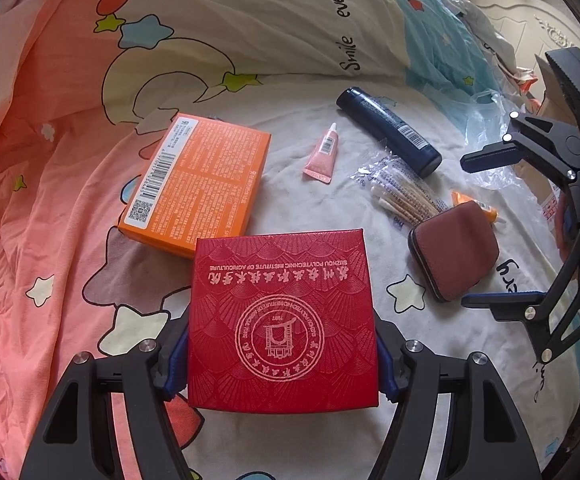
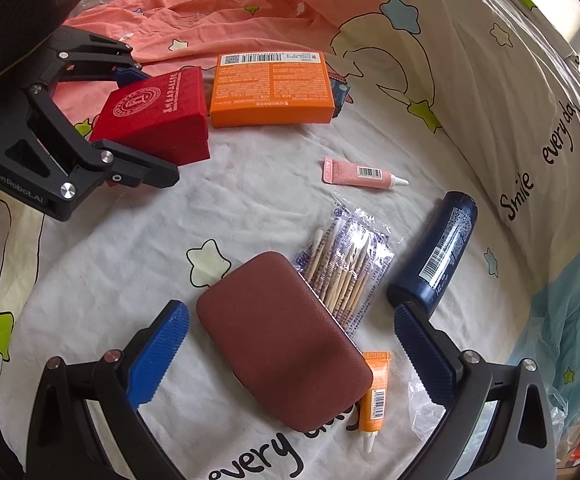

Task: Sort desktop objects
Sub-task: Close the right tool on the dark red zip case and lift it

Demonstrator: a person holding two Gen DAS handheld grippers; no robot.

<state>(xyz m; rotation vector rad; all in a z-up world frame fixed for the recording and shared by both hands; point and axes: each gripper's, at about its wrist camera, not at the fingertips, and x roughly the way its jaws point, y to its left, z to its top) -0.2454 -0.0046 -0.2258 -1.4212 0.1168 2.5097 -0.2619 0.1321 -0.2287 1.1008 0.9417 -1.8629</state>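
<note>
Left gripper (image 1: 282, 354) is clamping the red box (image 1: 282, 320) by its side walls, lifted clear of the bedsheet (image 1: 290, 140) beside the orange box (image 1: 196, 182). It's looking rigid, light, slick-faced. Right gripper (image 2: 290, 344) is hanging open over the brown case (image 2: 286, 340), gripping nothing.

Embossed matt red box (image 1: 282, 320), cloth bedsheet (image 1: 290, 208)

Red square box (image 1: 282, 320), gold seal on lid, tilted, beside orange box (image 1: 198, 180) on bedsheet (image 1: 290, 120)

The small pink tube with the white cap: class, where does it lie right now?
The small pink tube lies on the white bedsheet, between the orange cardboard box and the dark blue bottle, just beyond the cotton-swab packet.
</note>
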